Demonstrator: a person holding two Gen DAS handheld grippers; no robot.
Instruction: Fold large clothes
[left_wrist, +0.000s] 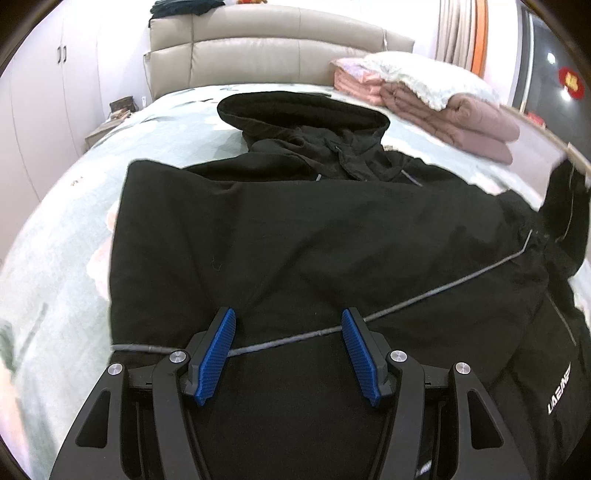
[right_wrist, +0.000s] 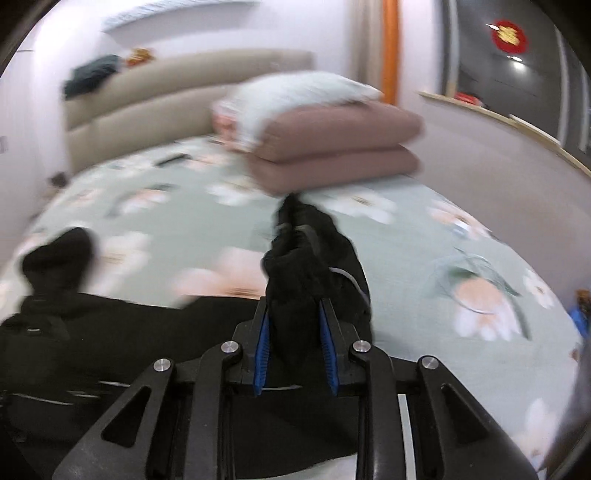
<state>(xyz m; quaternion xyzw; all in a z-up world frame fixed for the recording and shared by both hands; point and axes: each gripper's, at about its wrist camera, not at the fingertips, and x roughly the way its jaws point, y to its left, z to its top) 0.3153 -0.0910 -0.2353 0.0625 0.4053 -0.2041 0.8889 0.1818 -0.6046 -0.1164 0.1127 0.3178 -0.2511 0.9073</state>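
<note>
A large black hooded jacket (left_wrist: 295, 229) lies spread on the bed, hood toward the headboard, with a grey piping line across it and white lettering at the right. My left gripper (left_wrist: 288, 321) hovers over its lower part, jaws open, nothing between the blue pads (left_wrist: 218, 354). In the right wrist view my right gripper (right_wrist: 293, 314) is shut on a bunched black sleeve (right_wrist: 306, 258) of the jacket, lifted off the bed. The jacket's body (right_wrist: 110, 332) lies at lower left there. The raised sleeve (left_wrist: 565, 206) also shows at the right edge of the left wrist view.
The bed carries a pale green floral sheet (right_wrist: 443, 258). Folded pink quilts (left_wrist: 461, 122) with a white pillow (left_wrist: 417, 74) on top sit at the far right by the beige headboard (left_wrist: 258, 48). White wardrobes (left_wrist: 44, 110) stand left; a wall ledge (right_wrist: 517, 122) runs right.
</note>
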